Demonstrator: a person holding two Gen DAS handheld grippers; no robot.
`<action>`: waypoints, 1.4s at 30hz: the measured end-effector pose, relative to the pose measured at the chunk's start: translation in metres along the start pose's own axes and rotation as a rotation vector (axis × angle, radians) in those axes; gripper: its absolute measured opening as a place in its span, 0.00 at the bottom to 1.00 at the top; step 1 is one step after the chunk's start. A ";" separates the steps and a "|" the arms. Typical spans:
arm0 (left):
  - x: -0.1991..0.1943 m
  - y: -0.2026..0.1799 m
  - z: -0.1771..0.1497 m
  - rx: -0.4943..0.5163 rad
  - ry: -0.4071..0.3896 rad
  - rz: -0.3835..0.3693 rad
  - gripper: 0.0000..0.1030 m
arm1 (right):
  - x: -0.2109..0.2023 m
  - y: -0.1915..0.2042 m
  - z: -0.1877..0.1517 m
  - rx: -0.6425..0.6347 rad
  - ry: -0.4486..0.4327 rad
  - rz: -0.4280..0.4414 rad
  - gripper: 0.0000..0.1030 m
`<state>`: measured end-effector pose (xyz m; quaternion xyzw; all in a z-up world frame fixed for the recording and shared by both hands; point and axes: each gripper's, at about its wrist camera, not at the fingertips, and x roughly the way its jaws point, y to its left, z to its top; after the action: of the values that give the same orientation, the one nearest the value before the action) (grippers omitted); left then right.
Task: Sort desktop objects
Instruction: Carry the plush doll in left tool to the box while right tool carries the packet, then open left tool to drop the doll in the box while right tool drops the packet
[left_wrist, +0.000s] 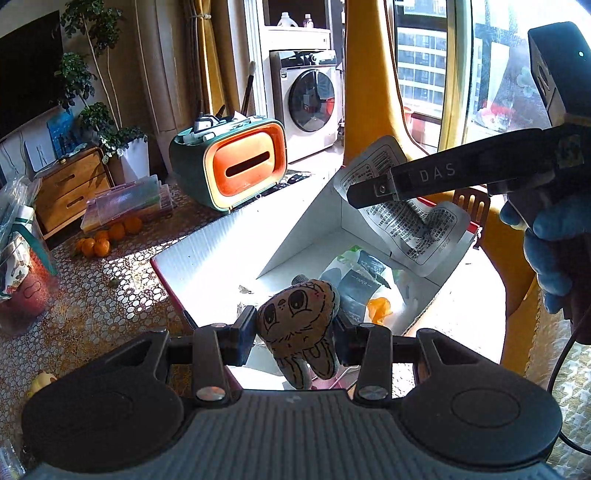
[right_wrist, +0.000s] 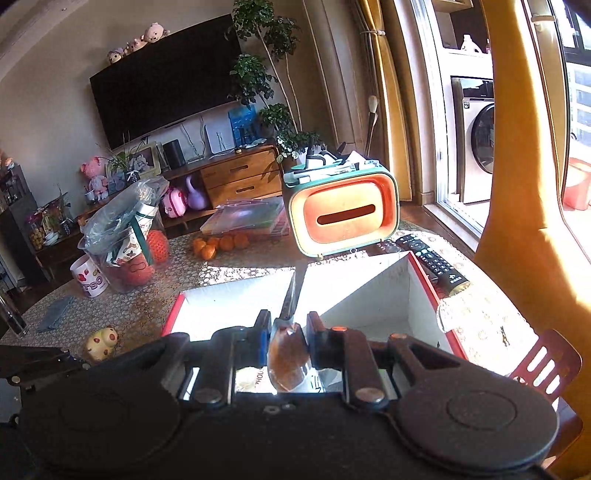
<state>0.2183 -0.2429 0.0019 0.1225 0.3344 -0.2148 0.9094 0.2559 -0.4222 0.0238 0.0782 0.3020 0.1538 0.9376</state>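
My left gripper (left_wrist: 295, 326) is shut on a brown plush toy (left_wrist: 299, 310) with a drawn cartoon face. It holds the toy over an open white box with red outer walls (left_wrist: 207, 243). A white and green packet (left_wrist: 364, 273) and an orange scrap (left_wrist: 378, 308) lie inside the box. In the left wrist view my right gripper (left_wrist: 369, 192) reaches in from the upper right, shut on a silver foil sachet (left_wrist: 424, 229) printed with text, above the box's far side. The right wrist view shows that gripper (right_wrist: 288, 332) pinching the sachet (right_wrist: 288, 354) edge on over the box (right_wrist: 369, 288).
A green and orange tissue box (left_wrist: 243, 166) stands beyond the box, with remote controls (right_wrist: 432, 258) beside it. Oranges (left_wrist: 107, 236), clear plastic cases (left_wrist: 129, 203), a bag-filled container (right_wrist: 125, 236), a mug (right_wrist: 90, 280) and a small yellow toy (right_wrist: 101, 341) sit to the left. A red chair (right_wrist: 546, 362) is on the right.
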 end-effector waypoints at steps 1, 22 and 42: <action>0.006 -0.001 0.002 0.004 0.012 0.000 0.40 | 0.002 -0.004 -0.002 0.009 0.006 -0.001 0.19; 0.073 -0.005 0.005 0.046 0.180 0.026 0.40 | 0.064 -0.005 -0.043 0.063 0.157 0.055 0.18; 0.049 0.004 0.003 -0.013 0.096 0.080 0.64 | 0.051 0.000 -0.041 -0.001 0.139 -0.022 0.59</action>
<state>0.2547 -0.2559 -0.0281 0.1398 0.3739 -0.1701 0.9010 0.2713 -0.4029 -0.0366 0.0634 0.3673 0.1486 0.9159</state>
